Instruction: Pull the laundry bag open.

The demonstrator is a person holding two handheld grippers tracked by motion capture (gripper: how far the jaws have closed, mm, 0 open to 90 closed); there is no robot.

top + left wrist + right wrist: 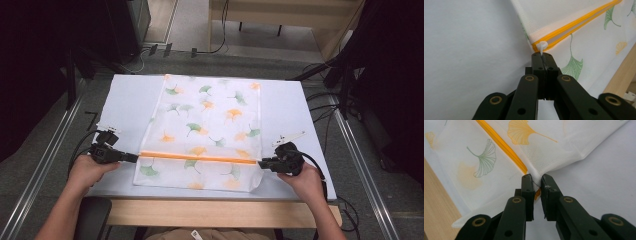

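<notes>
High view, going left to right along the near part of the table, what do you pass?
Left gripper, shut on the white zipper pull at the bag's left end → orange zipper running across the leaf-print mesh bag → right gripper, clamped on the bag's right corner.

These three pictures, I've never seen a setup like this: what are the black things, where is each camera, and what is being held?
A person sits at a table holding a hand tool in each hand; each has two black jaws. The wide picture comes from a camera above, looking down. The other two come from cameras riding on each tool, looking along its jaws. On the table lies a white mesh bag printed with green and orange leaves, with an orange zipper across it. The left tool is shut on the white zipper pull at the bag's left end. The right tool pinches the bag's fabric at the zipper's right end.
</notes>
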